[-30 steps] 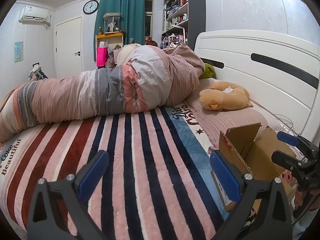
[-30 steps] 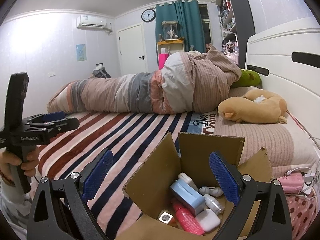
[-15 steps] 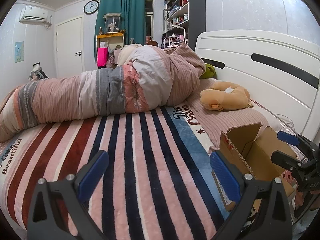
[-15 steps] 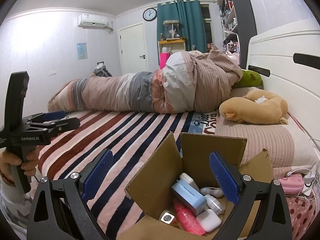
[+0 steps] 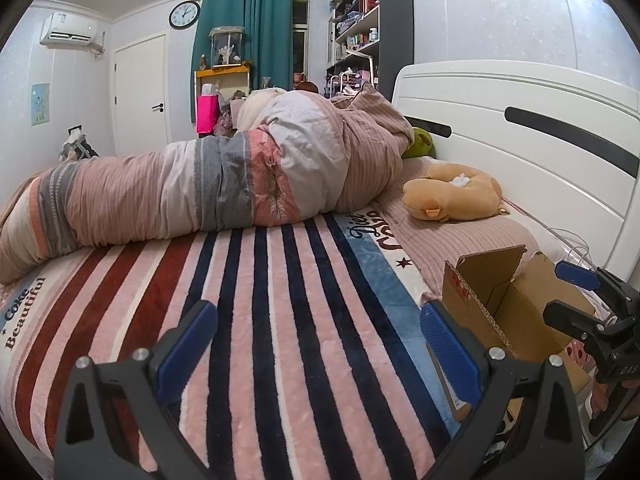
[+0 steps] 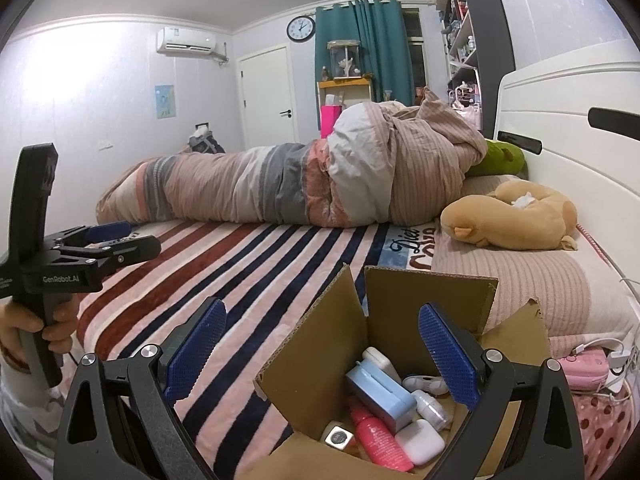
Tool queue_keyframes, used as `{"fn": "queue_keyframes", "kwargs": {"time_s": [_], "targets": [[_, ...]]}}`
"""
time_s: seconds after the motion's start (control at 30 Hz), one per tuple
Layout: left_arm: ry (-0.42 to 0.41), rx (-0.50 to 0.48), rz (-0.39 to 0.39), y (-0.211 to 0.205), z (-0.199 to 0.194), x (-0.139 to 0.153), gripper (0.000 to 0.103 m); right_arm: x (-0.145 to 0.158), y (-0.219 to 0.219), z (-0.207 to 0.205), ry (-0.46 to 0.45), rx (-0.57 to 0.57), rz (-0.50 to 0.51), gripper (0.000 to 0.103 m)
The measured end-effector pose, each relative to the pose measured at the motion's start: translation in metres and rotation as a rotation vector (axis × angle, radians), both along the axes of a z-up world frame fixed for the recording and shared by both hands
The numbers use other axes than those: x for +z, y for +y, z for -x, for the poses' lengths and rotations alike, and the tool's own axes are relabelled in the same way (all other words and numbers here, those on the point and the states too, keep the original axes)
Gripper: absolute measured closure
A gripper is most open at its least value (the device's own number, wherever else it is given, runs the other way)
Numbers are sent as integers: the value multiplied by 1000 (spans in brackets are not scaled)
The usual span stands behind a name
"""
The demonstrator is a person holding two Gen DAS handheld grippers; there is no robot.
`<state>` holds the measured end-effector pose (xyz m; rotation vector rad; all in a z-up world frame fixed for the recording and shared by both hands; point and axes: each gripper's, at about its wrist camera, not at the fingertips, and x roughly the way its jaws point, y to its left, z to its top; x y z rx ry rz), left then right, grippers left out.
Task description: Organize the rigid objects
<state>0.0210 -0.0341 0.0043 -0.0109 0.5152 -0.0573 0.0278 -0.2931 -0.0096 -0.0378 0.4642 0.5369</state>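
Left hand-held gripper (image 5: 316, 344): blue-padded fingers spread wide, nothing between them; hovers above the striped blanket (image 5: 280, 300) on the bed.

Right hand-held gripper (image 6: 320, 350): fingers spread wide, nothing between them; poised directly over the open cardboard box (image 6: 404, 304).

Cardboard box: flaps standing up, resting on the blanket directly below the right hand-held gripper and just to the right of the left one (image 5: 500, 304).

Box contents, beneath and between the right gripper's fingers:
- light blue case (image 6: 380, 396), centre;
- pink bottle (image 6: 378, 440), nearer side of the case;
- white rounded case (image 6: 420, 442), right of the bottle;
- small square item with a metallic face (image 6: 338, 438), left of the bottle;
- further white items (image 6: 428, 400) beside the right finger; type unclear.

Ahead of both grippers: rolled quilt (image 5: 200, 188) across the bed; tan plush toy (image 6: 512, 220) ahead and right, beside the white headboard (image 5: 520, 140).
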Motion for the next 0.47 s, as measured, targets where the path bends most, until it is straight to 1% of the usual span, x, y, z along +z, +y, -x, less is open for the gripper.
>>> {"fn": "queue_keyframes", "kwargs": {"time_s": [0.47], "targets": [[4, 3, 0, 2, -1, 1, 2, 1, 2, 0, 2, 1, -2, 6]]}}
